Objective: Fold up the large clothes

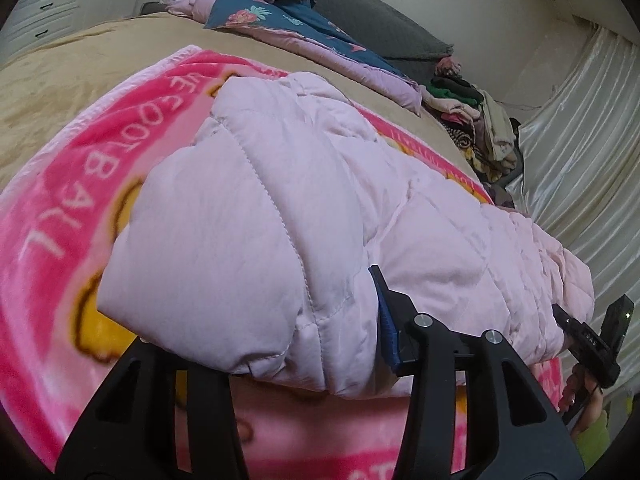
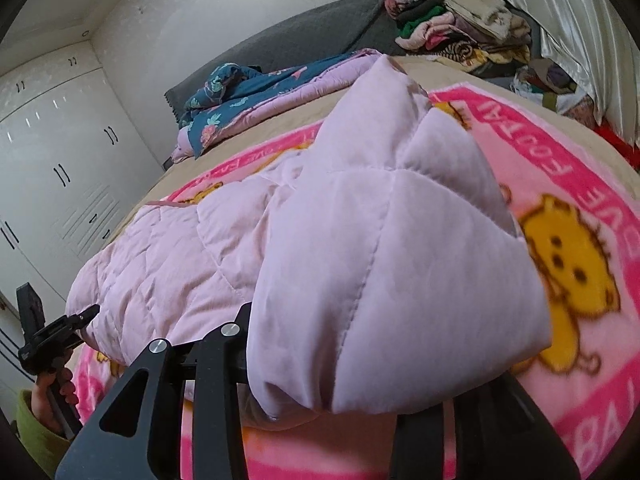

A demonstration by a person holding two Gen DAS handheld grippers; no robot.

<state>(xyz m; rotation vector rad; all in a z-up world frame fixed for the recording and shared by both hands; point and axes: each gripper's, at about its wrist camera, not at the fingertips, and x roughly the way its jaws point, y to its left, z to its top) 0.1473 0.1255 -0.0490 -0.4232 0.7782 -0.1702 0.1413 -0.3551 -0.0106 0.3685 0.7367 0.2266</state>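
Note:
A pale pink quilted puffer jacket (image 1: 280, 208) lies across a pink cartoon blanket (image 1: 52, 216) on the bed. My left gripper (image 1: 280, 344) is shut on one near corner of the jacket; its right finger (image 1: 386, 312) presses the fabric and the left finger is hidden under it. In the right wrist view the jacket (image 2: 360, 264) bulges over my right gripper (image 2: 344, 384), which is shut on the other near corner; its left finger (image 2: 240, 320) shows, the right is covered. Each gripper shows small in the other's view, the right one (image 1: 592, 344) and the left one (image 2: 60, 332).
The blanket (image 2: 568, 264) covers a tan bedsheet (image 1: 80, 60). A blue floral quilt (image 1: 280, 16) and grey headboard pad (image 2: 300, 36) lie at the far end. A pile of clothes (image 2: 460, 28) sits by the white curtain (image 1: 580, 128). White wardrobes (image 2: 52, 152) stand at left.

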